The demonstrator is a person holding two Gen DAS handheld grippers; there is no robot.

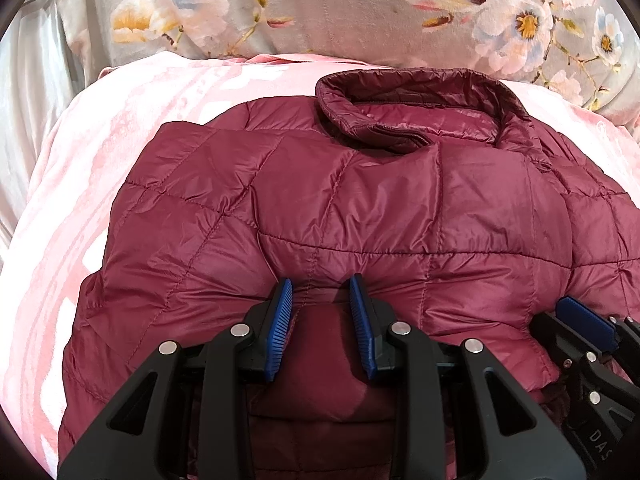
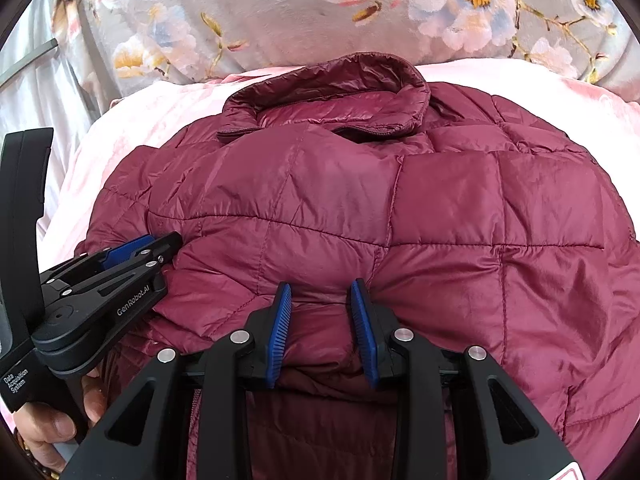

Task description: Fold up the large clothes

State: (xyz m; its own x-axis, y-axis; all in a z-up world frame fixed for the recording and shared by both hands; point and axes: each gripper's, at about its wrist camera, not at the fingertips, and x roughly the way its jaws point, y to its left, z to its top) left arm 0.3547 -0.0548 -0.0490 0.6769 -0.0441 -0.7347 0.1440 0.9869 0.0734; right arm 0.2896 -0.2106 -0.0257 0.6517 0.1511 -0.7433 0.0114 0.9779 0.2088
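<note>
Jacket (image 1: 320, 208) lies centre frame on the pink bed (image 1: 100, 184). Left gripper (image 1: 322, 312) and right gripper (image 2: 322, 316) each clamp a puffed fold at its lower edge. Risk: the slick, springy fabric may slip free, collapsing the fold.

**Jacket on the bed, a gripper at each side of its near edge**

The jacket (image 1: 360, 208) lies spread on the bed cover (image 1: 120, 152), its collar (image 1: 408, 112) at the far end. Behind the collar, a flowered blanket (image 1: 320, 12) rises at the back. At the jacket's near edge the left gripper (image 1: 322, 328) and right gripper (image 2: 322, 332) sit side by side, each with a fold of jacket between its fingers.
</note>
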